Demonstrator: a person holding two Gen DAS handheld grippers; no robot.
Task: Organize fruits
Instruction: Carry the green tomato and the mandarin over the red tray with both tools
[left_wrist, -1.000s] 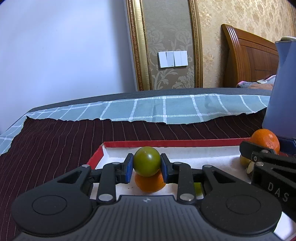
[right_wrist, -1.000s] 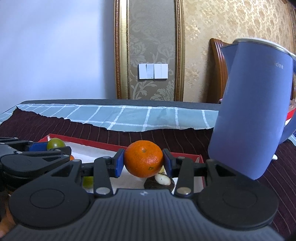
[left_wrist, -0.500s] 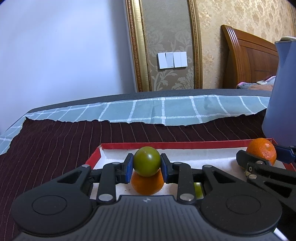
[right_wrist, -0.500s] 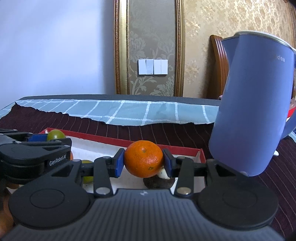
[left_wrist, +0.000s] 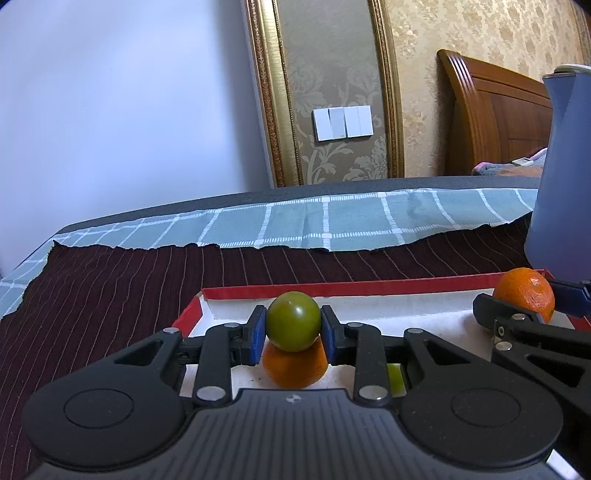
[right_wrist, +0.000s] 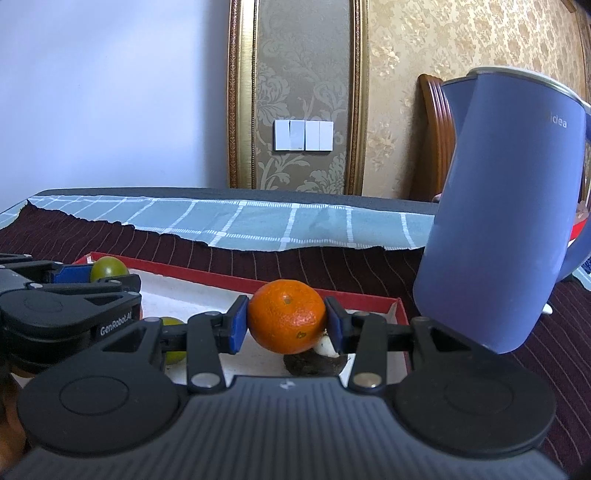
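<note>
left gripper (left_wrist: 293, 334) clamps a green fruit (left_wrist: 293, 320); right gripper (right_wrist: 286, 328) clamps an orange (right_wrist: 286, 320).

Black left gripper (left_wrist: 293, 334), blue pads (left_wrist: 257, 334), silver screws

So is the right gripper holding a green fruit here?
No, the right gripper is shut on an orange tangerine; the green fruit sits in the left gripper.

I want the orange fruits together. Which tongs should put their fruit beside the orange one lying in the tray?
Probably the right tongs: they grip the orange. The left tongs grip a green fruit, though they hang right above the lying orange in the tray.
</note>
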